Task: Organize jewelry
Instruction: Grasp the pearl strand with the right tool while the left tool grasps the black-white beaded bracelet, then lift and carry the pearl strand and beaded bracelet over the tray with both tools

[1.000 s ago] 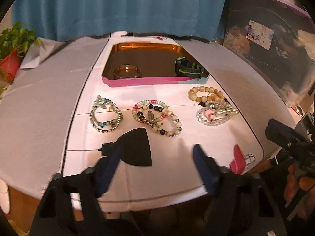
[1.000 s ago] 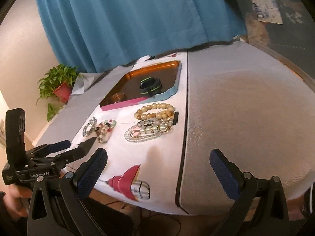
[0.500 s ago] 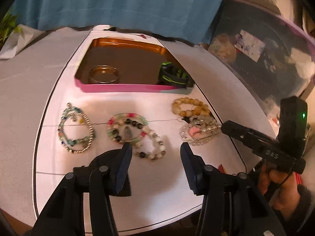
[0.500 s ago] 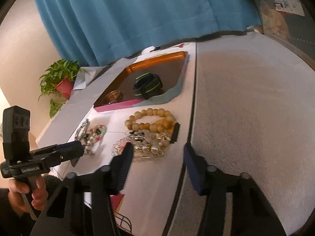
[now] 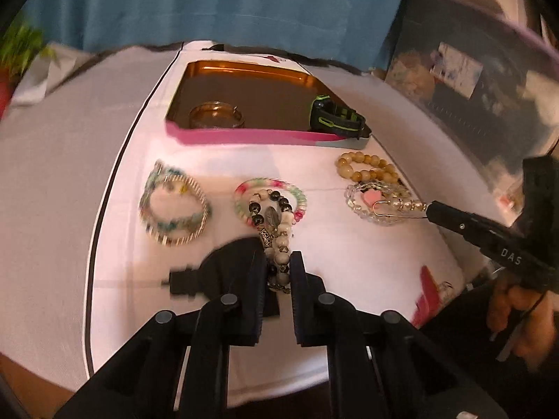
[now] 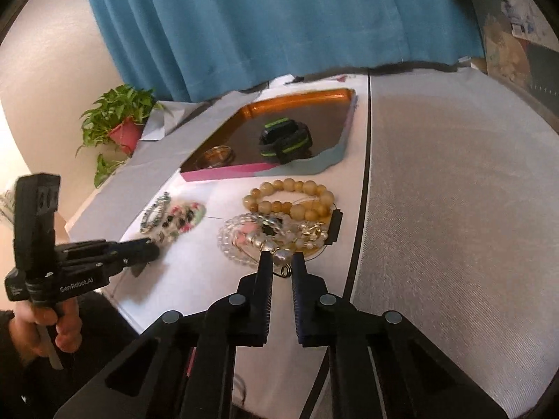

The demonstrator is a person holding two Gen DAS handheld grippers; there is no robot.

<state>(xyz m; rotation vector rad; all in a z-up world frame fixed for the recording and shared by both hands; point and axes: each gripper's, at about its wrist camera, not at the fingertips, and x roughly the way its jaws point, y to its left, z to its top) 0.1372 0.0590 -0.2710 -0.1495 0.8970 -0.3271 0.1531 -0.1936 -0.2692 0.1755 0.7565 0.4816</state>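
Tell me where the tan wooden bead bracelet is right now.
In the right wrist view, the tan bead bracelet lies on the white cloth between the tray and the clear bead bracelet.

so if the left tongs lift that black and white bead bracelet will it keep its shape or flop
Probably flop: the black and white bead bracelet is separate beads on a strand, so it should sag from the left tongs. It overlaps the pink and green bracelet, so that may drag along. The round beads could slip.

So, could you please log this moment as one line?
left gripper: shut on black-and-white beaded bracelet | right gripper: shut on pearl bracelet | orange metal tray: holds two items
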